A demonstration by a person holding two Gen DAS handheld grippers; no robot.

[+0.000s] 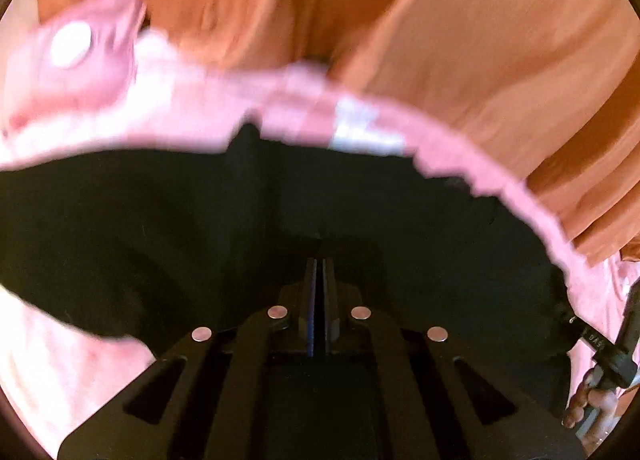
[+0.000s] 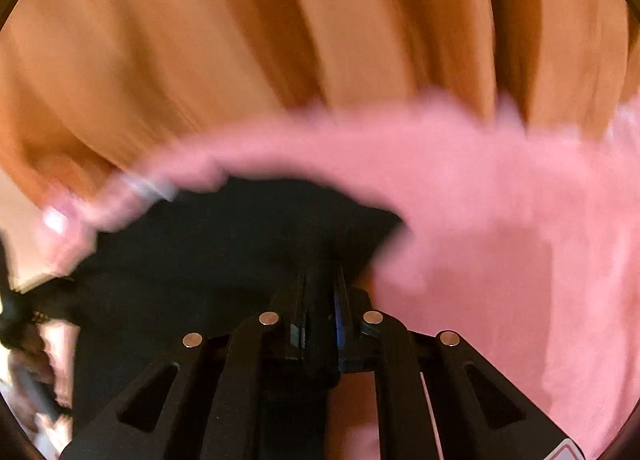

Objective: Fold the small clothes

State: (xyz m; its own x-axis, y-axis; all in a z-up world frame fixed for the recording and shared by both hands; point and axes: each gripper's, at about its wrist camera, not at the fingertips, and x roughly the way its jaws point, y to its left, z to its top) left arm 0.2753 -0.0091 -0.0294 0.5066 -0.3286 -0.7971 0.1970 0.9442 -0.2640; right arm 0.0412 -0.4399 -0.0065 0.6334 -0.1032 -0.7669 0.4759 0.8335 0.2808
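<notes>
The small garment (image 1: pixel 200 228) is black with a pink frilled waistband (image 1: pixel 400 128) and a pale round button (image 1: pixel 72 44) on a pink tab at one end, and it hangs stretched between the two tools in front of orange curtains (image 1: pixel 480 40), blurred with motion. A white label (image 1: pixel 364 132) sits sewn into the waistband, but its writing is too smeared to read. The left gripper (image 1: pixel 319 280) has its jaws pressed together on the black fabric, and the right gripper (image 2: pixel 320 280) is likewise clamped narrow on the black cloth (image 2: pixel 220 260) beside a wide pink fabric panel (image 2: pixel 520 240).
</notes>
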